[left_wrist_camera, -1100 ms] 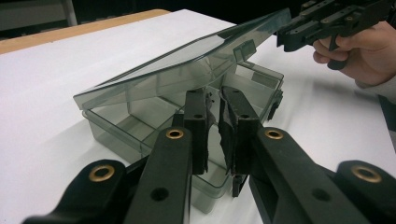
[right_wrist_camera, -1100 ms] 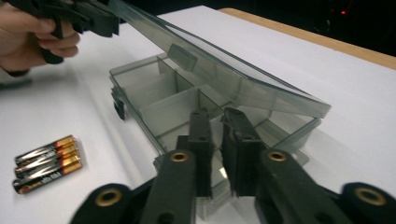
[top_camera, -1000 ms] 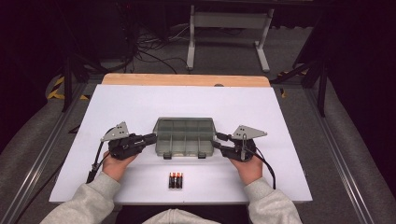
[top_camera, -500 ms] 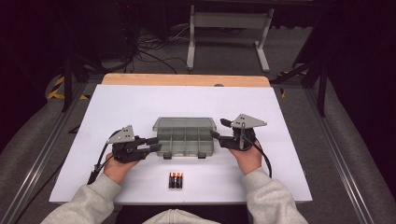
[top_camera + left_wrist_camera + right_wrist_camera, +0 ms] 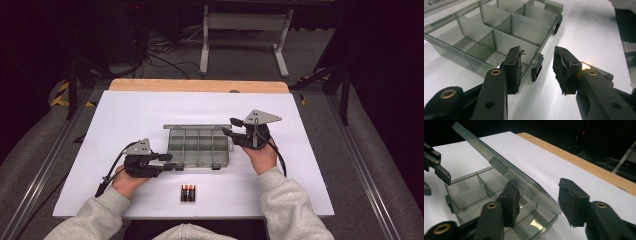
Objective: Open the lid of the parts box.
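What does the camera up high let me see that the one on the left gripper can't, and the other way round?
High view alone: both hands at once, the right gripper at the raised lid, and the wooden table edge. Left gripper view alone: close detail of the left gripper, its jaws open around the box's corner latch. Both share the divided box, the batteries and the white table.

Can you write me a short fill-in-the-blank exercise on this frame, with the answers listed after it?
1. The lid of the compartment box is ____.
2. The batteries lie on the white table between the box and the ____.
3. The lid's edge lies between the jaws of the ____ gripper.
4. The left gripper points at the black ____ on the box's front wall.

Missing words: open; person; right; latch
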Available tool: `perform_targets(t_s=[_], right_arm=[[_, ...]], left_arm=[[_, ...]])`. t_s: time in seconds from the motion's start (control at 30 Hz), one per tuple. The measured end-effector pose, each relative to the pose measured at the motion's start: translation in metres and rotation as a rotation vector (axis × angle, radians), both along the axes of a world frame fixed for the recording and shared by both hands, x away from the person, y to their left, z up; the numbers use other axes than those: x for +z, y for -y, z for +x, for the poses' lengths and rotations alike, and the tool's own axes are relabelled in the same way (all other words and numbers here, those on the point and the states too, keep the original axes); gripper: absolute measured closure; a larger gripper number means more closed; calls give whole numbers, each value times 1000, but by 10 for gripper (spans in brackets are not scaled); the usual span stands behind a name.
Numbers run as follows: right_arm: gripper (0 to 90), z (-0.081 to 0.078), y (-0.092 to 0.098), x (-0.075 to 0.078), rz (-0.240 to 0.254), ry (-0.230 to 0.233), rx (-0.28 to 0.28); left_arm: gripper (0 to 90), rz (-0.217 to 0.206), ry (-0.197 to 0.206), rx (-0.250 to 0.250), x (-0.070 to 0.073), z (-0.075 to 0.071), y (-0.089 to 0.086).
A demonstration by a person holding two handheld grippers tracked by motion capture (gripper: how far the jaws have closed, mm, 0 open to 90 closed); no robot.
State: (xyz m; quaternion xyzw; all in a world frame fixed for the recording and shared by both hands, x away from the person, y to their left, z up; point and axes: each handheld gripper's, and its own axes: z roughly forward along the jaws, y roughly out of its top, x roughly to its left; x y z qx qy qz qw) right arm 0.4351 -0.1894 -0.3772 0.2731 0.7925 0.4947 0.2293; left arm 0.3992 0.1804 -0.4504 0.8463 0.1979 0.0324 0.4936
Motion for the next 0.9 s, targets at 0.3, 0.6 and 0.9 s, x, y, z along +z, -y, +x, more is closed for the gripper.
perform_targets(t_s=[0.3,0.6,0.9], right_arm=[[623,10,-4,1,2,-3,-4],[632,24,-8,5,9,-1,-28],[626,43,-11,1,20,-10,-58]], left_arm=[[579,27,28,9,1,-1,2],[577,32,35,10,1,-1,2],[577,28,32,10,0,0,1]])
